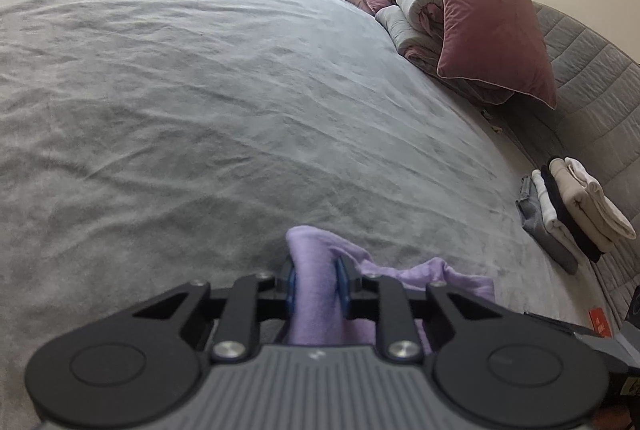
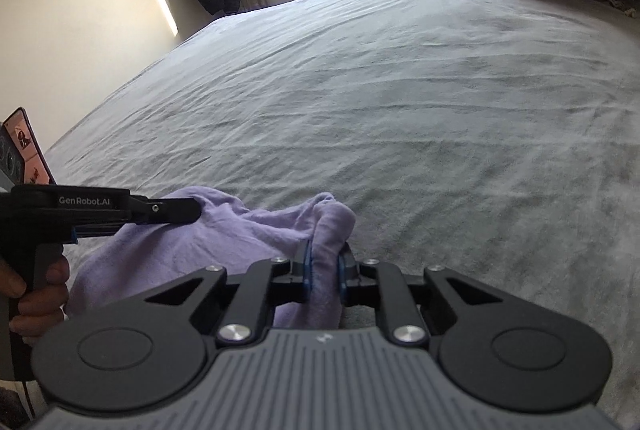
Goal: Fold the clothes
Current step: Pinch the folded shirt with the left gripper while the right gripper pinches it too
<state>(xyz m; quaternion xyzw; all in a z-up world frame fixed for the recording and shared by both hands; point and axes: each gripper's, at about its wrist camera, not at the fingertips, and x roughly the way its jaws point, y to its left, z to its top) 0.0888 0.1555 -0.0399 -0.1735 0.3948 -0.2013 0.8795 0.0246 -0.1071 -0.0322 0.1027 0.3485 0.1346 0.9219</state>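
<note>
The left hand-held gripper [image 1: 316,284] pinches a bunch of the lilac garment [image 2: 224,234]; the right hand-held gripper [image 2: 325,266] pinches another bunch beside it. The cloth sags between them at the near edge of the grey bed [image 1: 200,89], stretched side to side.

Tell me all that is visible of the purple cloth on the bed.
The purple cloth is a soft, light lilac garment, looking like thin knit fabric, crumpled and not yet folded. It lies at the near edge of the grey bed cover. The left gripper pinches one bunched part and the right gripper pinches another, each with fabric pressed between its blue pads. Between the two grips the cloth sags in loose folds. Its full shape is hidden.
</note>
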